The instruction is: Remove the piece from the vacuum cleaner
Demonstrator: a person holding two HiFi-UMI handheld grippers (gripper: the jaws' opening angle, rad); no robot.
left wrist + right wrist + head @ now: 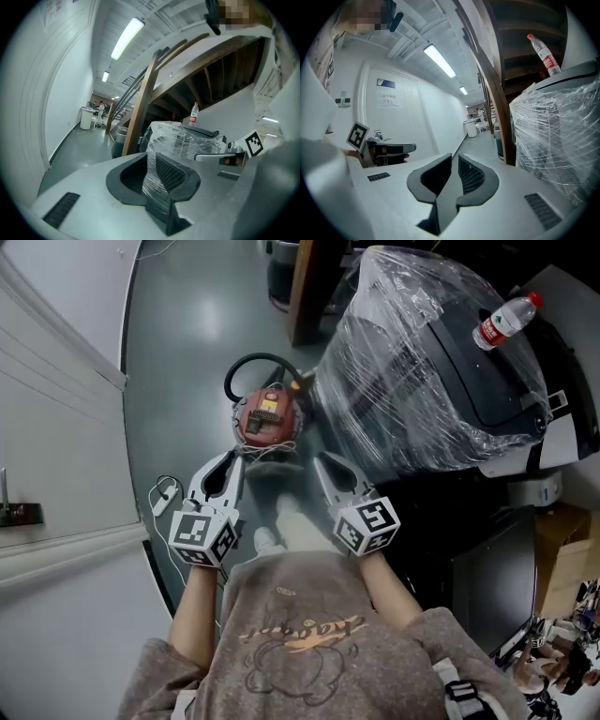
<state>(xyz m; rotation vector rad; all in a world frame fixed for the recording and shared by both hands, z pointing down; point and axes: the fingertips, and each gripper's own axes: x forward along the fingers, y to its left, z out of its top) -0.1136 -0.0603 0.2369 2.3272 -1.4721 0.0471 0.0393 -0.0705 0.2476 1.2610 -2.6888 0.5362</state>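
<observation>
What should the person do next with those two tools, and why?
Probably move both tools forward and down toward the red vacuum cleaner, opening them on the way. The left tool and right tool are both shut, hold nothing, and hang short of it.

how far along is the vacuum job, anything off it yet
Done: nothing visible; the red vacuum cleaner sits on the floor. In hand: nothing; left gripper and right gripper are both shut, empty, short of it. Left: reach it, grip the piece, pull it off.

Ceiling strip lights (125,38) brighten sharp frames; fisheye bends edges, corners go black
</observation>
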